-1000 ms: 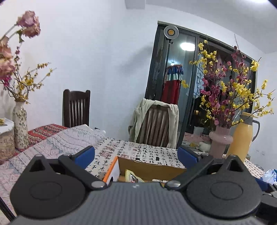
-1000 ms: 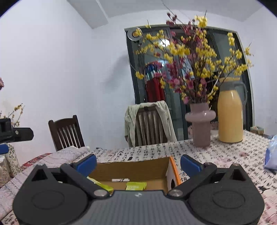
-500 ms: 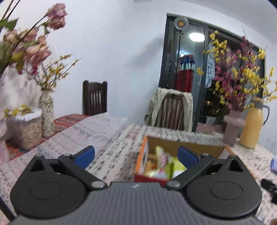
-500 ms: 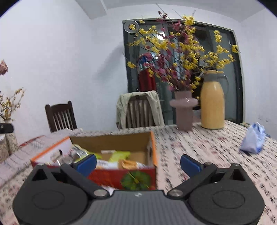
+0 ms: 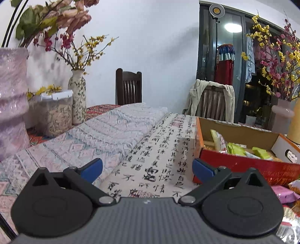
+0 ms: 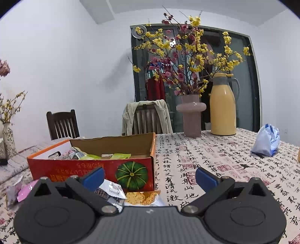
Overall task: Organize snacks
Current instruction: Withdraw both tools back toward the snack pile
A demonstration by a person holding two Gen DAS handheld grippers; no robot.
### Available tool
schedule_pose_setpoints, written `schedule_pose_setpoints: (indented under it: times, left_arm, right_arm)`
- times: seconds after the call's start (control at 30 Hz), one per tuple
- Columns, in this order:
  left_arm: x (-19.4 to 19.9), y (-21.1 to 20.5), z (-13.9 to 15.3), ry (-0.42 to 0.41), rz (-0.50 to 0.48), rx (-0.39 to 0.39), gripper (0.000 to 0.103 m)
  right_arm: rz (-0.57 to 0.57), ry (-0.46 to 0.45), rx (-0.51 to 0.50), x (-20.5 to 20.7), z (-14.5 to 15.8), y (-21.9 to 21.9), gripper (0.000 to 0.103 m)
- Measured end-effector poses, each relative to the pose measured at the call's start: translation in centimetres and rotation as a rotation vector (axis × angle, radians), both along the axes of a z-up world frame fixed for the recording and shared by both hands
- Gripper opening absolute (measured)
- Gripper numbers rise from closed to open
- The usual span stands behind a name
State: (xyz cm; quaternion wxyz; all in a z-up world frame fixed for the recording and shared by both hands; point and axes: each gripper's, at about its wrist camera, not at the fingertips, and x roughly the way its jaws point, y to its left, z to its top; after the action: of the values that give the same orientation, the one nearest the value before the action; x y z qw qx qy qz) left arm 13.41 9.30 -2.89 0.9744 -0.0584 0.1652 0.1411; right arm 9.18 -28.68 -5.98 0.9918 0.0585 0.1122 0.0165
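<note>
White walls [image 6: 75, 65] stood round me. Beyond the table [image 6: 215, 159] a dark chair [image 6: 62, 123] waited beside dark glass doors [image 6: 245, 84].

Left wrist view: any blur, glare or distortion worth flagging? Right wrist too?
Left wrist view: the pink vase at the near left edge is soft and smeared, the ring light blooms against the dark glass, and the door frame bows. Right wrist view: sharper overall, with the same fisheye curve and dark corners; the snack box print is legible.
</note>
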Motion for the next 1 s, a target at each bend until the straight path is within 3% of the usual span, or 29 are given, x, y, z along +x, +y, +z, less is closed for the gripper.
schedule_pose_setpoints:
  times: [0.43, 0.73, 1.0]
  left_arm:
    - [0.1, 0.0, -0.3, -0.006, -0.045, -0.030, 0.103]
    - [0.1, 0.4, -0.3, -0.005, -0.058, -0.059, 0.103]
    - [0.2, 0.7, -0.4, -0.003, -0.067, -0.082, 0.103]
  right_arm:
    - [0.000, 0.020, 0.075, 0.4, -0.2, -1.1, 0.103]
    - [-0.013, 0.021, 0.046, 0.2, -0.1, -0.8, 0.103]
    - [-0.009, 0.100, 0.014, -1.8, 0.1, -1.1, 0.103]
